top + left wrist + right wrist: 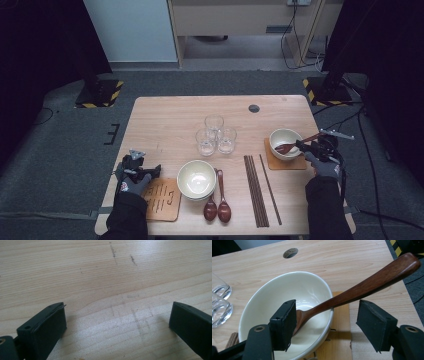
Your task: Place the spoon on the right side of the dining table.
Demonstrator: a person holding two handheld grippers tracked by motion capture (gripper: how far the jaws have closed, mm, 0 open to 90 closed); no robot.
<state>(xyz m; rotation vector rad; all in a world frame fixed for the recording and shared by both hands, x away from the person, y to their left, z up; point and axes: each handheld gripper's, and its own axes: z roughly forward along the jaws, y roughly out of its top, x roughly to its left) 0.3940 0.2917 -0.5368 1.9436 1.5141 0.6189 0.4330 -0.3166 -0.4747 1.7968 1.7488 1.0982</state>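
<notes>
- The right tool (325, 322) stood wide, jaws clear of the wooden spoon (362, 288) between them.
- The spoon lay in the white bowl (269, 297), handle over its rim, apparently resting free.
- The left tool (117, 322) gaped over bare desk (100, 277).

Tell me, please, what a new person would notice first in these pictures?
First, the wooden spoon leaning in the cream bowl on a wooden mat at the table's right side, with the right gripper open around its handle, not pressing it. Then three glasses clustered mid-table, with stacked bowls, two more spoons and chopsticks in front.
</notes>
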